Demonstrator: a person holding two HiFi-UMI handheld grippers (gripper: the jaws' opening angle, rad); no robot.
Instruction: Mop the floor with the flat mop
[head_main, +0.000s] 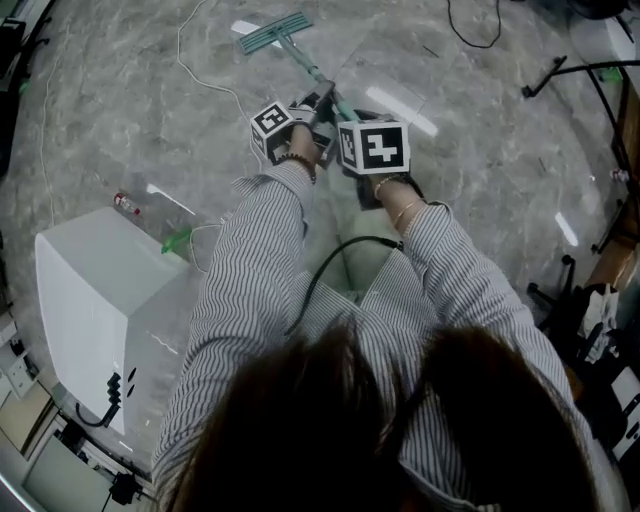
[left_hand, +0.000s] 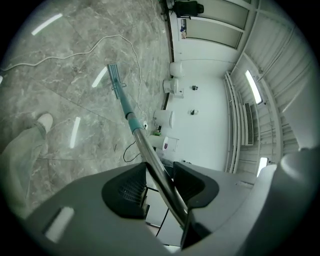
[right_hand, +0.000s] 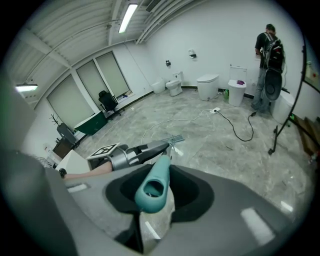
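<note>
The flat mop has a teal head (head_main: 275, 32) lying on the grey marble floor (head_main: 480, 130) ahead of me, and its metal pole (head_main: 318, 75) slopes back to my hands. My left gripper (left_hand: 159, 172) is shut on the metal pole (left_hand: 150, 155), below the teal collar (left_hand: 132, 120). The mop head (left_hand: 114, 80) shows far along the pole. My right gripper (right_hand: 155, 182) is shut on the teal handle end (right_hand: 152, 186), just behind the left gripper (right_hand: 125, 156). Both marker cubes sit side by side in the head view.
A white box (head_main: 100, 300) stands close on my left, with a bottle (head_main: 125, 203) and a green item beside it. Cables (head_main: 200, 70) trail over the floor. Stands and clutter line the right edge (head_main: 600, 290). A person (right_hand: 267, 55) stands far off near toilets (right_hand: 207, 85).
</note>
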